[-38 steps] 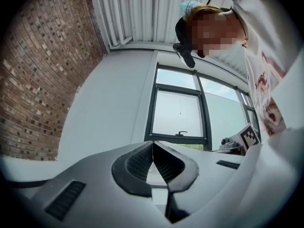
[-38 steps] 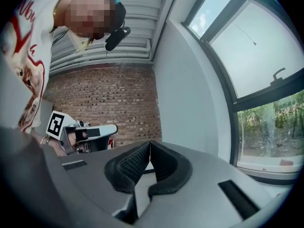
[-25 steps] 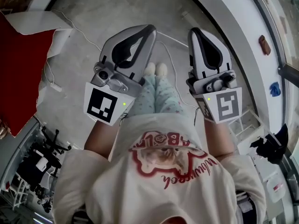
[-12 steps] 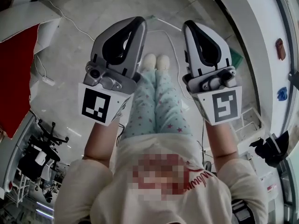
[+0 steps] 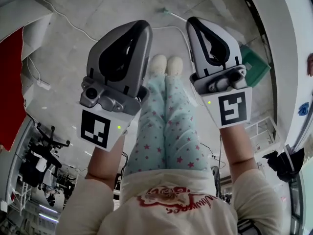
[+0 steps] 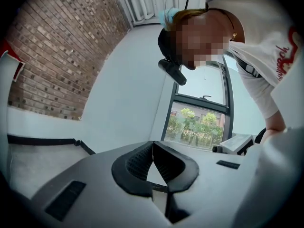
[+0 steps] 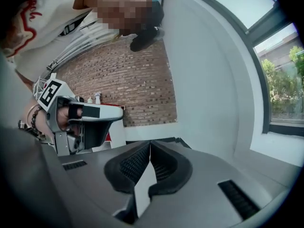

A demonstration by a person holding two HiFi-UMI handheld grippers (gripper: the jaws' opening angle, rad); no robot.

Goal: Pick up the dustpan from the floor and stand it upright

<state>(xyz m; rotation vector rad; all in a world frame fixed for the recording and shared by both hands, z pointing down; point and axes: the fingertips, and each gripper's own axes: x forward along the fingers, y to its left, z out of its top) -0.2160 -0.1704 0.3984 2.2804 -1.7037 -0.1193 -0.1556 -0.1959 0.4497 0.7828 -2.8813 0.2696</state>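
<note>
Peeking beside right gripper point(image 5: 196, 23), green dustpan point(image 5: 257, 65)

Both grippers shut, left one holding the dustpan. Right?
Not quite. The left gripper is shut but empty: the left gripper view shows its jaws closed together with nothing between them. The right gripper is shut, as you said.

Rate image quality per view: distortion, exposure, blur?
Head view: heavy fisheye, the white wall bows; floor evenly lit, no obvious blur. Left gripper view: black vignette at the corners, window bright but readable. Right gripper view: same vignette, sky in the window washed out, brick wall crisp.
</note>
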